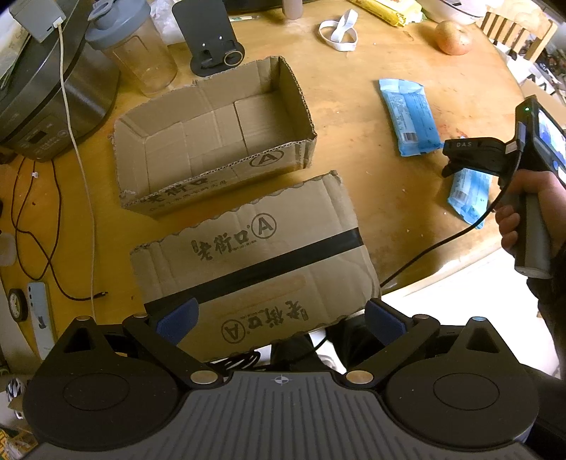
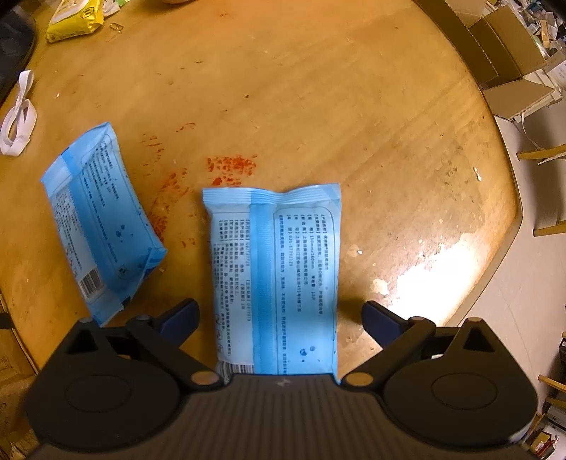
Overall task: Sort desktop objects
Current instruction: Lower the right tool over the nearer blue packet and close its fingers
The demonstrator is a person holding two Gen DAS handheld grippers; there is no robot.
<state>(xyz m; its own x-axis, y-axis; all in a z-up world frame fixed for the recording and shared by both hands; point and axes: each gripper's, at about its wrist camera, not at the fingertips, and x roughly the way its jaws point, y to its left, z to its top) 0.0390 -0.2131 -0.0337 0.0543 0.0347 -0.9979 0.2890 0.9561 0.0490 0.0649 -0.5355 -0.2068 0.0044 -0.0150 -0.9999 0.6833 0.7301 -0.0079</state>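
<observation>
Two blue wipe packets lie on the round wooden table (image 2: 318, 88). The near packet (image 2: 276, 276) lies lengthwise between the wide-open jaws of my right gripper (image 2: 279, 318), untouched by either pad. The second packet (image 2: 102, 216) lies to its left, tilted. In the left wrist view the same packets show at the right, one (image 1: 410, 116) farther and one (image 1: 470, 198) under the right gripper (image 1: 456, 166). My left gripper (image 1: 281, 320) is open and empty, over a flattened cardboard lid (image 1: 254, 262). An open empty cardboard box (image 1: 212, 138) stands behind the lid.
A rice cooker (image 1: 46, 99), a shaker bottle (image 1: 134, 49) and a black stand (image 1: 212, 39) line the far left. Cables (image 1: 81, 170) trail across the table's left side. A white strap (image 1: 338, 30), an apple (image 1: 452, 37) and a yellow packet (image 2: 74, 21) lie at the back.
</observation>
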